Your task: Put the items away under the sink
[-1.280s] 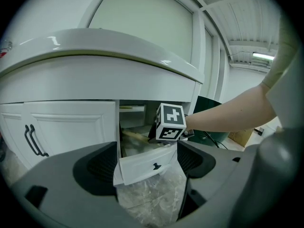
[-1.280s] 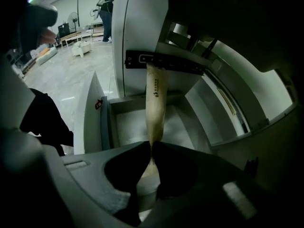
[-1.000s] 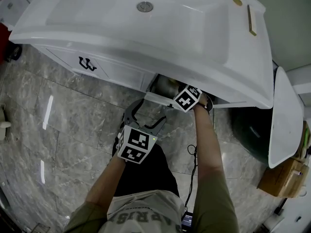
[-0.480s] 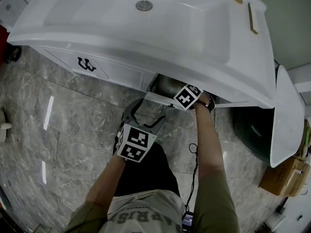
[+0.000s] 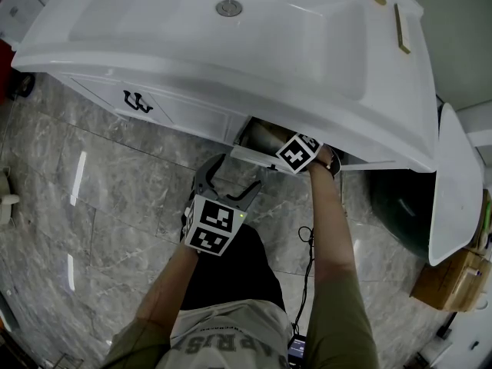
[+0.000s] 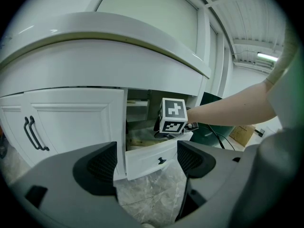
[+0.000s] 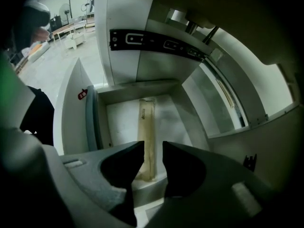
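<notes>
Under the white sink (image 5: pixel 231 44) a shallow drawer (image 5: pixel 247 157) stands pulled out. In the right gripper view a long, narrow beige packet (image 7: pixel 147 127) lies flat on the drawer floor (image 7: pixel 171 122). My right gripper (image 7: pixel 153 148) hovers over the packet's near end, its jaws a small gap apart and gripping nothing. In the head view only its marker cube (image 5: pixel 298 154) shows at the drawer; its jaws are hidden. My left gripper (image 5: pixel 229 184) hangs open and empty over the floor in front of the drawer front (image 6: pixel 152 158).
Left of the drawer is a shut cabinet door with black handles (image 5: pixel 138 101) (image 6: pixel 33 133). A dark green bin (image 5: pixel 400 206) stands at the vanity's right end, with a cardboard box (image 5: pixel 446 283) beyond it. A black cable (image 5: pixel 306 260) runs over the marble floor.
The left gripper has edged slightly toward the drawer. The right gripper has stayed at the open drawer.
</notes>
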A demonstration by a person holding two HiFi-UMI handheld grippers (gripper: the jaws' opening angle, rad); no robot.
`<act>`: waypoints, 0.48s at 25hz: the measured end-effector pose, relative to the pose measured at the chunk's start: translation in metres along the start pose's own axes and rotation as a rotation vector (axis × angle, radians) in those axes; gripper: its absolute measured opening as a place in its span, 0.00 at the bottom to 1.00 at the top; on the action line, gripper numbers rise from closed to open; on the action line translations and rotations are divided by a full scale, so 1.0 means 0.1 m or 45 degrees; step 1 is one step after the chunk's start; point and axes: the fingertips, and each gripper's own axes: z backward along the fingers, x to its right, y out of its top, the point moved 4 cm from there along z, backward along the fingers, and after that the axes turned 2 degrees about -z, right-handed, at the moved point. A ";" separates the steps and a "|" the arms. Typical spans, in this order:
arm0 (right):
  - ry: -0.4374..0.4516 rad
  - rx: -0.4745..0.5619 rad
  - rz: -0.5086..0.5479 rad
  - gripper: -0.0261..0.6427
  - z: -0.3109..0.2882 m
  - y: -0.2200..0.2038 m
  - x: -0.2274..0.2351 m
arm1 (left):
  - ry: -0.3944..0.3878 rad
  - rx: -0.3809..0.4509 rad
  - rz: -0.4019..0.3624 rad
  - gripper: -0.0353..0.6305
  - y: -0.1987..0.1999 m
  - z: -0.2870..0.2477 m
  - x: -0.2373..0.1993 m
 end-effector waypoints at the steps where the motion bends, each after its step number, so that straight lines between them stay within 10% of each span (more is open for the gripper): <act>1: 0.000 0.008 -0.006 0.20 0.02 0.00 0.00 | 0.000 -0.001 -0.001 0.62 0.02 0.02 0.01; 12: -0.006 0.215 -0.152 0.20 0.46 0.08 -0.19 | 0.019 -0.009 -0.020 0.62 0.44 0.40 0.12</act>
